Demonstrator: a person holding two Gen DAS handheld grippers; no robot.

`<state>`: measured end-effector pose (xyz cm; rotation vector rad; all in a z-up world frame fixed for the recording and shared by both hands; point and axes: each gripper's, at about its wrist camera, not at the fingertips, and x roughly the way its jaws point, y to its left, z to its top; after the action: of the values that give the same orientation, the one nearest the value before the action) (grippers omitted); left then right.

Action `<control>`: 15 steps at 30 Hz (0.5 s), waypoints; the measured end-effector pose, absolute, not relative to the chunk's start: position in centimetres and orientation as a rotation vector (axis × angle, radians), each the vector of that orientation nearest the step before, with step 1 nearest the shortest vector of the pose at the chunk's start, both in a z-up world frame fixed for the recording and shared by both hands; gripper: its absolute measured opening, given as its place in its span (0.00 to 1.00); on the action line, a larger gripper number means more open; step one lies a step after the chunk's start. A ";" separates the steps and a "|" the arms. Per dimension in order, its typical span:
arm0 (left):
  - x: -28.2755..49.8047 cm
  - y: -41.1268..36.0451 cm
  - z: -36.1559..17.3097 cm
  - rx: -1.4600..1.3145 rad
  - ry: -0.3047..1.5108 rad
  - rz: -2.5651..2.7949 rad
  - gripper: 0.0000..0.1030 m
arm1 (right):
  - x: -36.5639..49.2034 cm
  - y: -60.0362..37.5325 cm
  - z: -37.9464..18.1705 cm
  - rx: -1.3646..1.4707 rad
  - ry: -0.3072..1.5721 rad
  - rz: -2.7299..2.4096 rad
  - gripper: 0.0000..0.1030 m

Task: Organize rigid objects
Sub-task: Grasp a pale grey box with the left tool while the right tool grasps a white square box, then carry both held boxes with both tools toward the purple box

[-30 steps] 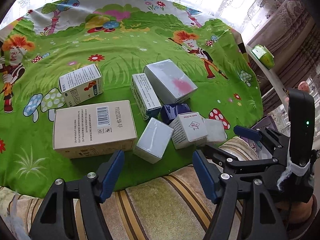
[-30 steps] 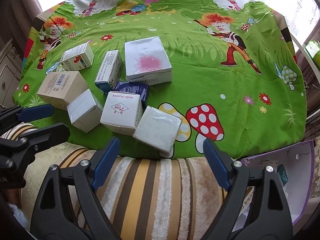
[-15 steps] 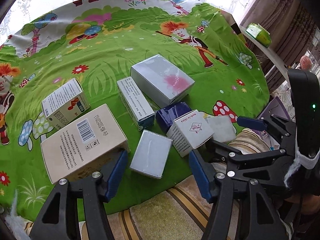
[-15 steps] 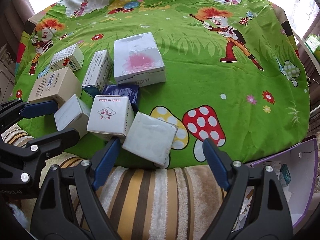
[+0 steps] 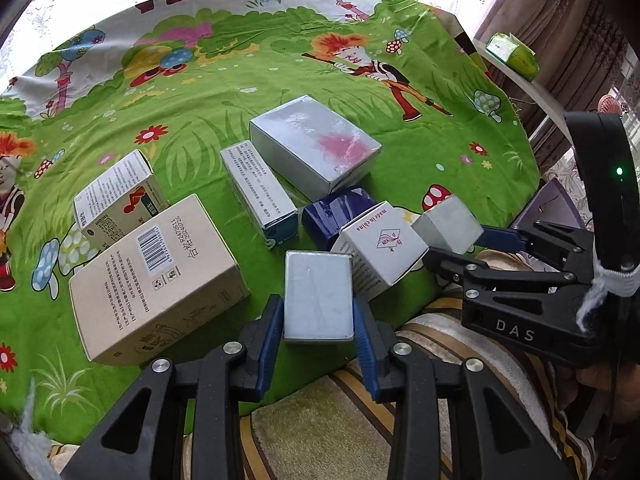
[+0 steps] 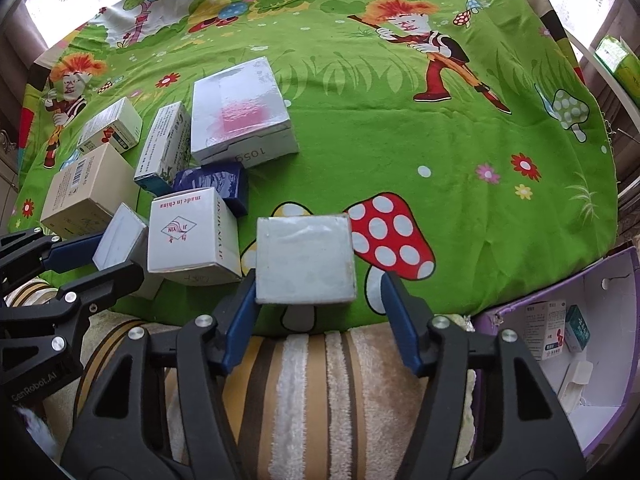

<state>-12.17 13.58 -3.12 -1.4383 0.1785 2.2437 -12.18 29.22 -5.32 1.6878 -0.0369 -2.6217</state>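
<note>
Several cardboard boxes lie clustered on a green cartoon tablecloth [image 5: 280, 80]. My left gripper [image 5: 318, 334] is shut on a small grey box [image 5: 318, 294] at the table's near edge; it also shows in the right wrist view [image 6: 120, 236]. My right gripper [image 6: 316, 320] straddles a square grey box [image 6: 305, 260], its left pad touching the box and a gap on the right side. Beside them stand a white "made in china" box [image 6: 188, 236], a dark blue box [image 5: 336, 210], a large tan box [image 5: 156, 276] and a large white box with a pink smear [image 6: 240, 112].
A narrow white-and-teal box [image 5: 260, 188] and a small cream box [image 5: 116, 196] lie further left. A purple-edged open carton [image 6: 580, 344] holding small boxes sits low on the right. A striped cushion [image 6: 304, 392] lies under both grippers. A green packet [image 5: 512, 50] rests on a side shelf.
Both grippers moved forward onto the table edge. The left gripper closed on the small grey box. The right gripper's fingers now flank the square grey box and have narrowed.
</note>
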 end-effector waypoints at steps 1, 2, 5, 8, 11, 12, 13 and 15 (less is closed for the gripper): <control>-12.1 13.5 -3.1 -1.434 0.175 2.248 0.35 | -12.2 29.3 -5.3 1.687 -0.041 -2.619 0.51; -12.1 13.4 -3.0 -1.431 0.170 2.252 0.35 | -12.2 29.3 -5.3 1.686 -0.043 -2.618 0.49; -12.0 13.2 -2.7 -1.419 0.159 2.267 0.35 | -12.1 29.3 -5.3 1.671 -0.046 -2.618 0.49; -11.8 13.0 -2.4 -1.401 0.155 2.288 0.35 | -11.9 29.4 -5.0 1.649 -0.060 -2.623 0.49; -11.5 12.9 -1.7 -1.374 0.149 2.317 0.35 | -11.6 29.7 -4.5 1.614 -0.080 -2.647 0.49; -11.4 12.8 -1.5 -1.364 0.147 2.330 0.35 | -11.5 29.7 -4.3 1.601 -0.082 -2.656 0.49; -11.2 12.7 -1.2 -1.354 0.146 2.345 0.35 | -11.3 29.7 -4.1 1.588 -0.082 -2.665 0.49; -11.0 12.6 -0.7 -1.334 0.139 2.375 0.35 | -11.0 29.7 -3.7 1.561 -0.082 -2.683 0.49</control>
<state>-10.99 12.57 -0.66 -1.3340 0.1392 2.3746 -10.97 29.71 -3.66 1.5612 -0.0817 -2.6826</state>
